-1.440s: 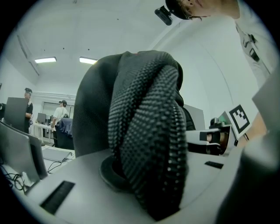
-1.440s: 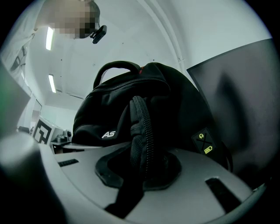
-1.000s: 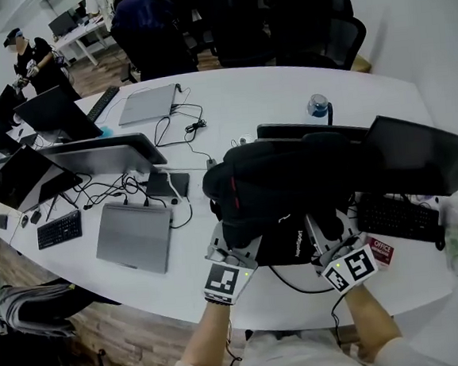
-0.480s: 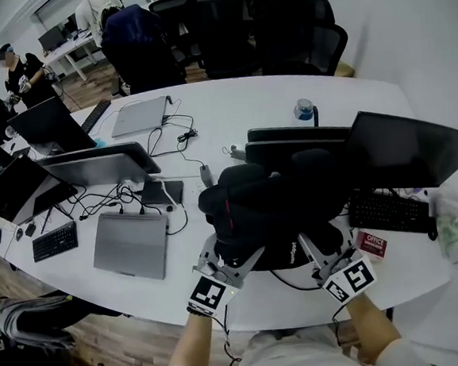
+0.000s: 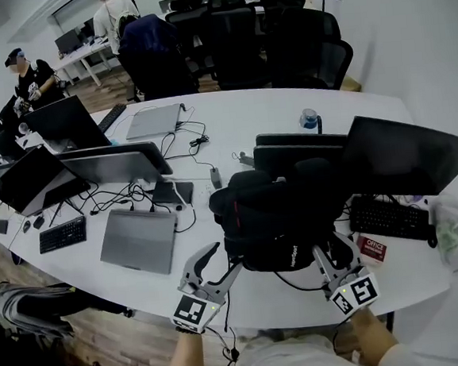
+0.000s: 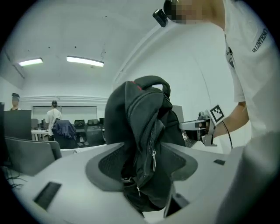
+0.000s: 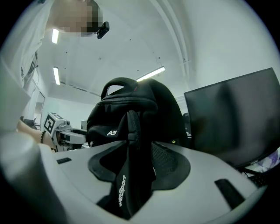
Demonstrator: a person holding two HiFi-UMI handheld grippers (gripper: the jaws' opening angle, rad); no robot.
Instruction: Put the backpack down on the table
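Note:
The black backpack (image 5: 279,214) stands upright on the white table (image 5: 286,109) in front of two dark monitors. My left gripper (image 5: 226,258) is at its lower left near the table's front edge, jaws opening and spread wide. In the left gripper view the backpack (image 6: 140,144) sits between the jaws, and the pads do not press it. My right gripper (image 5: 333,247) is at the bag's lower right, jaws opening too. A printed strap (image 7: 124,183) of the backpack (image 7: 131,118) hangs loose between them.
Two monitors (image 5: 406,155) stand right behind the bag, with a keyboard (image 5: 387,218) and a red box (image 5: 372,247) at the right. Grey laptops (image 5: 138,240), cables and a water bottle (image 5: 309,119) lie further off. Office chairs (image 5: 240,34) line the far side; a person (image 5: 28,76) stands far left.
Both grippers, closed on the backpack a second ago, have spread their jaws and drawn back toward the table's front edge. The backpack stays standing on the table.

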